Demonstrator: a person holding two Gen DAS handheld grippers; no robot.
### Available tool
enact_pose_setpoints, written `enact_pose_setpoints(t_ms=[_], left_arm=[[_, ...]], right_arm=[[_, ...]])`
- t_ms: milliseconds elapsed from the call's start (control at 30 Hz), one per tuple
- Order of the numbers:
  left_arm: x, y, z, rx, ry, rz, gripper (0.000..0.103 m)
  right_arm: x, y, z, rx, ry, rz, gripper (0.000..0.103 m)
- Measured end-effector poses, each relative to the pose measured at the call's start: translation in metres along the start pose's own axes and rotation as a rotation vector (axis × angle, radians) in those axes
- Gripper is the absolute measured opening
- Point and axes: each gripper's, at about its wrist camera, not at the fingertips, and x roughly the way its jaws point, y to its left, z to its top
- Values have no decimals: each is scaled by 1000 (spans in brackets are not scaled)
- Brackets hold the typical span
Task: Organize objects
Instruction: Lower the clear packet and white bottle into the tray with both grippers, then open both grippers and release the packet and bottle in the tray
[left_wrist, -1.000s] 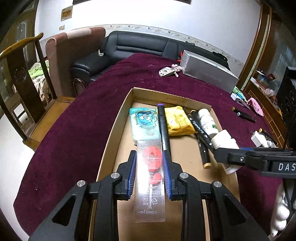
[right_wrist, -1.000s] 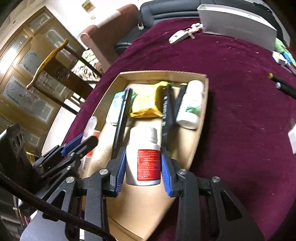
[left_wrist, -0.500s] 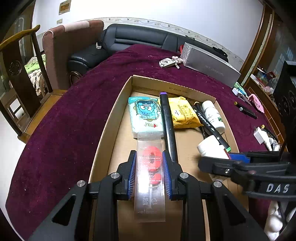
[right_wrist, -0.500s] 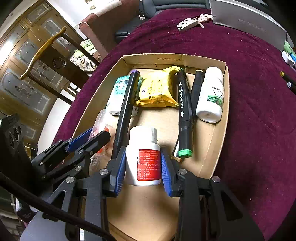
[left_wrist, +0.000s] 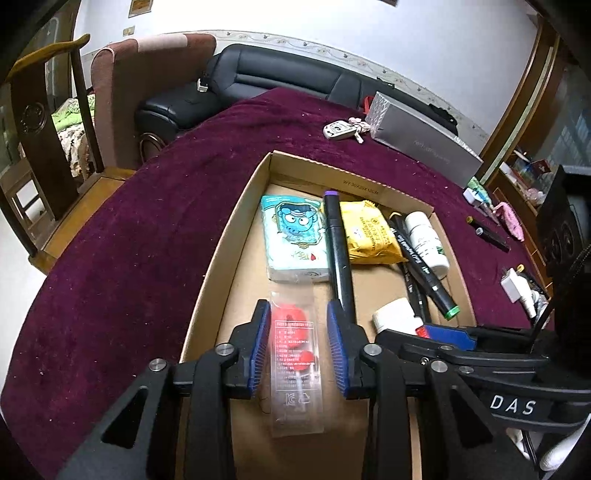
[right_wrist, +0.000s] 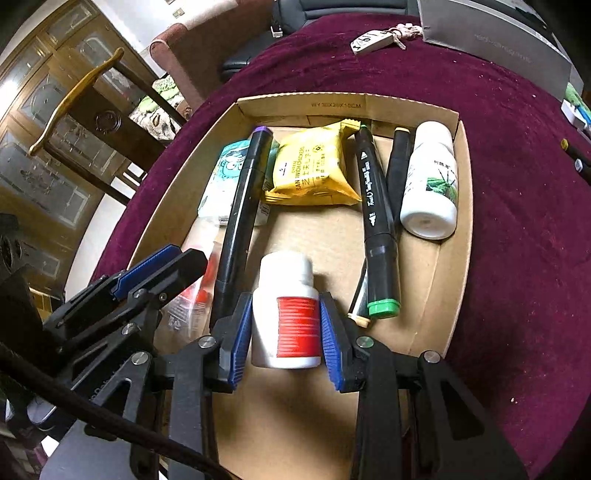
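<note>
The right gripper (left_wrist: 436, 328) enters the left wrist view from the lower right and hides most of the red-labelled white bottle (right_wrist: 286, 314), while the clear packet (left_wrist: 295, 365) blurs behind the left gripper (right_wrist: 173, 258) at the right view's lower left. Bare cardboard lies at the bottom centre of the cardboard box (right_wrist: 466, 206), whose upper half is crowded. The left gripper (left_wrist: 297, 347) is parted around the packet with gaps either side; the right gripper (right_wrist: 286, 325) is spread beside the bottle.
</note>
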Motion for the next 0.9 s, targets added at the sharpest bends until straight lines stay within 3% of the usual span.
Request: enact_pose_setpoints(t_ms=[167,267,367,533,633,700,800,900], left_arm=[[-11,10,0,-82,-24,-77,35],[-26,11,-2,-105,-60,-116,37],[-43,11,-6,-126,-107,-149,48],[-58,16,-12,-144,-141,-179,48],[-59,26,-15,-164,-140,-185,48],[-60,33,-17,-178,-138,-189,48],[-62,40,-20,-185,-144,-186,48],[-60,45,-22,-194,-143,-187,48]], right_arm=[[-20,-11,5,44,-58,75,33],[-44,-28,14,104,-155,99,42],[-57,-44,29,177,-218,128,52],[-39,-57,54,230,-194,88,52],[-8,-54,56,260,-72,159,52],[-2,-46,52,243,-32,188,60],[-10,-29,53,186,-34,283,60],[-24,-10,59,132,-116,217,60]])
